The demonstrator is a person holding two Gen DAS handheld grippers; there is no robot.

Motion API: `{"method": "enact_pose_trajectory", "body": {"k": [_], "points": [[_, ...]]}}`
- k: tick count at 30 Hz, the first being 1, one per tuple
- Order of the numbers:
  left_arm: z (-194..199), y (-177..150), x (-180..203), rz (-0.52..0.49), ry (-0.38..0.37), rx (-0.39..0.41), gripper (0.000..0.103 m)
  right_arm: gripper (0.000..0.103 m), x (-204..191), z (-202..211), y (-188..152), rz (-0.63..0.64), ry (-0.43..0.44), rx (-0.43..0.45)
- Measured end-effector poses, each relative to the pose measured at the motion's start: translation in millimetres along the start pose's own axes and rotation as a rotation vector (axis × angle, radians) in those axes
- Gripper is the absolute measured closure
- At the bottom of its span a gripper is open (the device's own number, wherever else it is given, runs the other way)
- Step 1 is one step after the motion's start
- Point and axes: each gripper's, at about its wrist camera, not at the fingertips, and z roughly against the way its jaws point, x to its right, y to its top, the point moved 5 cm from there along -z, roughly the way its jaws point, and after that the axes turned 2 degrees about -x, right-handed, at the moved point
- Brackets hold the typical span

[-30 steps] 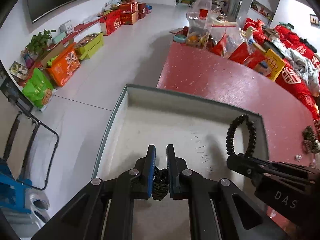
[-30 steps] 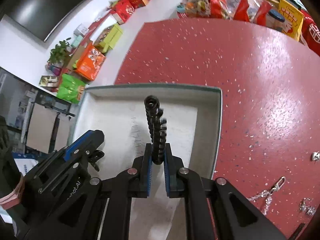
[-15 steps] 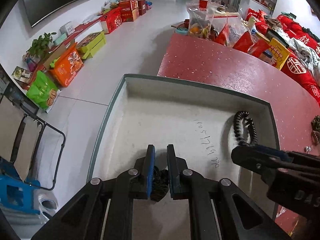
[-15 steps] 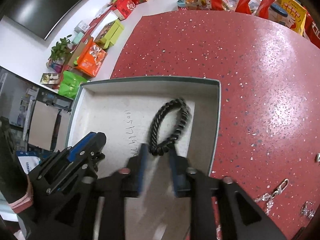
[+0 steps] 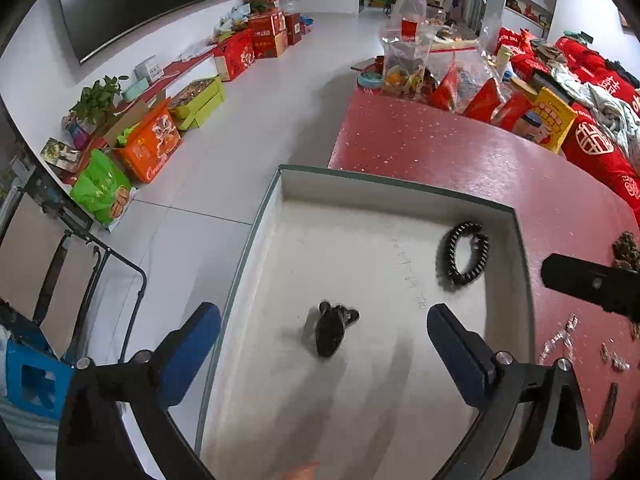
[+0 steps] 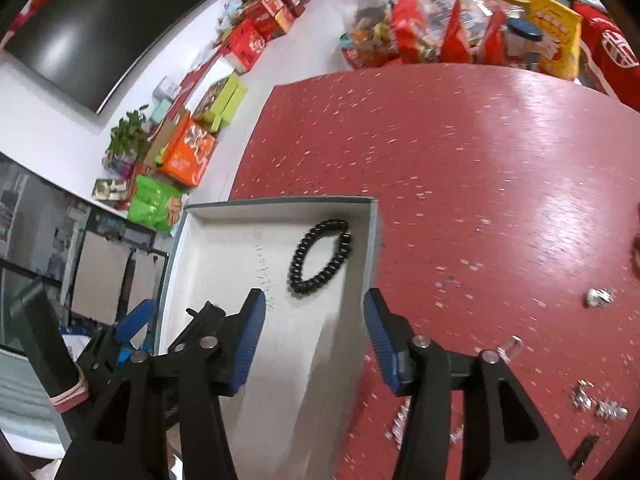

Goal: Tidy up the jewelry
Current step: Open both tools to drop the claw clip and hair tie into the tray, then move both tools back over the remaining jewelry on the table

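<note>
- The red table carries one open box, white inside, sitting at the table's near-left corner; anything going in next should be lowered right to the floor of the box before letting go, I'd say, so it doesn't bounce off the wall.
- Two grippers are up over it. The left gripper has its blue fingers spread wide and nothing between them; the right gripper is likewise apart and empty, straddling the box's right wall.
- Inside the box I count two pieces: one black bead bracelet lying flat as a loop close to the right wall, and one small dark bundle in the middle of the floor, well apart from the bracelet.
- Out on the table to the right lie several small silvery pieces, too tiny and scattered to count surely. The next pick looks fiddly: come straight down and pinch low against the tabletop.
</note>
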Motion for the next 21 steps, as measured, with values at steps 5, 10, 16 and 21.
{"method": "enact_pose_trajectory", "body": {"k": [5,10,16,21], "points": [[19.1,-22.7,11.2,-0.048,-0.028,-0.049,0.000,0.031,30.4,30.5,-29.7,-0.077,-0.034,0.013],[37.0,-50.0,25.0,-0.104,-0.032,-0.102,0.000,0.022,59.3,58.7,-73.3,-0.144,-0.102,0.003],[50.1,-82.6,47.7,-0.161,-0.102,-0.180,0.000,0.020,106.0,96.9,-131.6,-0.232,-0.192,-0.023],[64.1,-100.1,73.8,-0.217,-0.143,-0.179,0.000,0.019,147.9,126.2,-174.7,-0.341,-0.272,-0.023]]}}
